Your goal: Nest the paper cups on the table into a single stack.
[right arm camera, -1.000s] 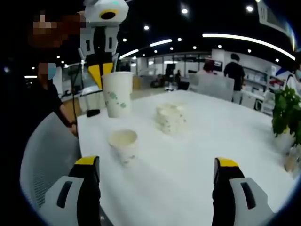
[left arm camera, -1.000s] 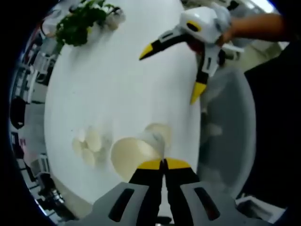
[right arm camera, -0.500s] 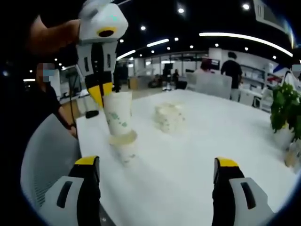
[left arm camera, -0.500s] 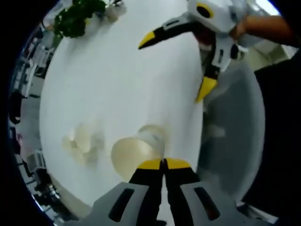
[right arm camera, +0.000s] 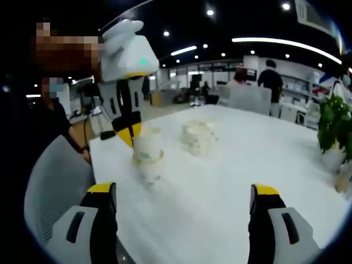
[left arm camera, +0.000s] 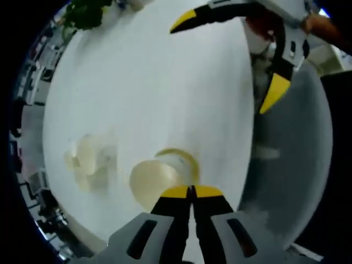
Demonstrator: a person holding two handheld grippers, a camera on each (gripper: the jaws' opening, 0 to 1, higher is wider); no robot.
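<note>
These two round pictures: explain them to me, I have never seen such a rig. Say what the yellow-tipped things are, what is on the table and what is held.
A person holds a two-jaw gripper in each hand, and each carries a fisheye camera. In the left gripper view, the left gripper is shut on the rim of a white paper cup, lowering it into a second paper cup standing on the white table. The right gripper view shows the same from the side; the right gripper is open and holds nothing. Farther along the table sits a cluster of more paper cups, and a green potted plant stands at the edge.
</note>
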